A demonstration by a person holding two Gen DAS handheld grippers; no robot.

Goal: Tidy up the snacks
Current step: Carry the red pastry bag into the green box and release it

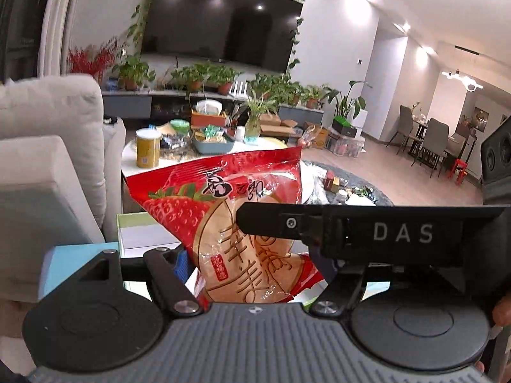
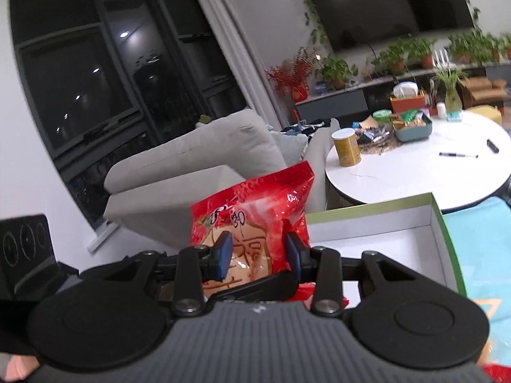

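Observation:
A red strawberry snack bag [image 1: 236, 217] is held up in the air between both grippers. My left gripper [image 1: 249, 261] is closed on its lower part, though its right finger is hidden behind the other gripper's body [image 1: 402, 236]. In the right wrist view the same bag [image 2: 252, 220] stands upright between the blue pads [image 2: 223, 255] of my right gripper [image 2: 257, 257], which press its sides. A white open box with a green rim [image 2: 440, 223] lies just right of the bag; it also shows in the left wrist view [image 1: 140, 233].
A round white table [image 2: 415, 172] beyond holds a yellow can [image 2: 346, 146], a blue tray of snacks [image 2: 412, 127], a pen [image 2: 458, 155] and loose packets. A beige sofa [image 2: 198, 166] stands at left. A turquoise mat [image 2: 479, 255] lies under the box.

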